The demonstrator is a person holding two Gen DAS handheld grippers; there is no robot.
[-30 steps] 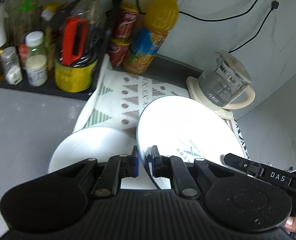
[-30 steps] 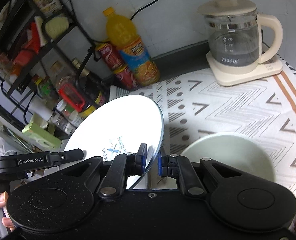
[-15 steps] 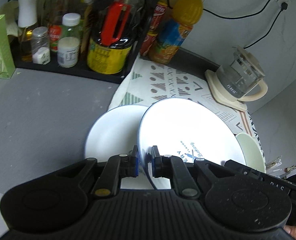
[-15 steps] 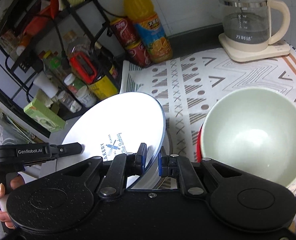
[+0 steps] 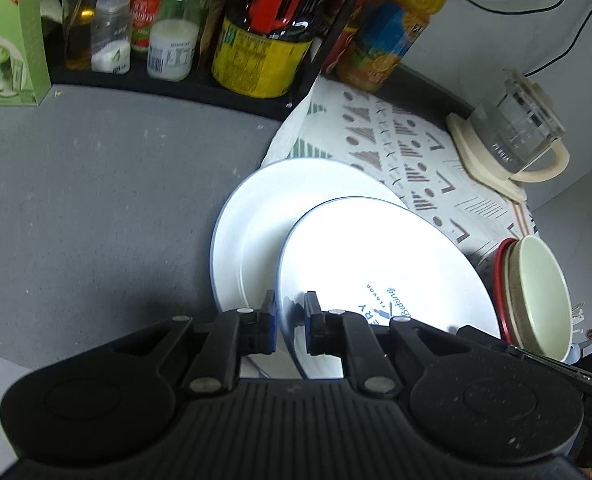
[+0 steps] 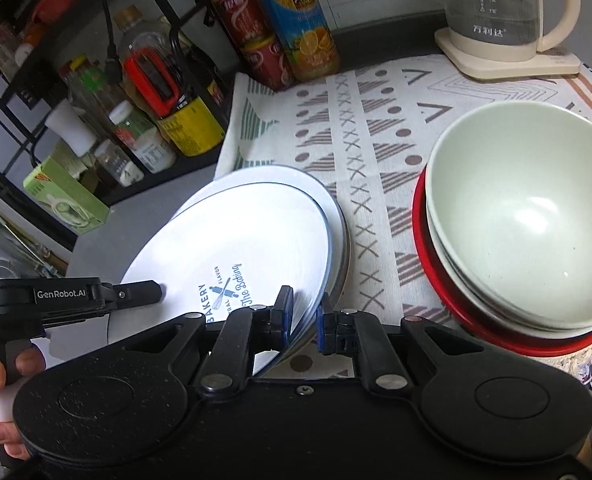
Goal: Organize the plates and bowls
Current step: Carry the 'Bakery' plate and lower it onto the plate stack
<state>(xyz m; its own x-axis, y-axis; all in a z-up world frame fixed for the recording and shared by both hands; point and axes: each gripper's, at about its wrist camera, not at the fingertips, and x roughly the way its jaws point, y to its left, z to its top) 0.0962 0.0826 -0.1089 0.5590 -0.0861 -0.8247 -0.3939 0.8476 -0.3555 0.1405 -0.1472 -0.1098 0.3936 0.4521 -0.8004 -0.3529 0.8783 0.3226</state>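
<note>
The bowls [image 6: 523, 216] are already nested on the patterned cloth [image 6: 359, 128], pale green on top, red rim beneath. One plain plate [image 5: 256, 216] lies flat at the cloth's edge. The printed plate [image 6: 232, 248] hangs tilted over it, its rim clamped by both the left gripper [image 5: 290, 318] and right gripper [image 6: 303, 320]; whether it touches yet I can't tell. Setting it down looks like what's left.

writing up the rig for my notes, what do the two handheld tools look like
Both are matte black plastic: a ribbed body, two round lobes, hinged linkage arms with silver pivots, and blue pads on the fingers. The left tool carries white "GenRobot.AI" lettering on its side; the right tool shows no marking.
</note>
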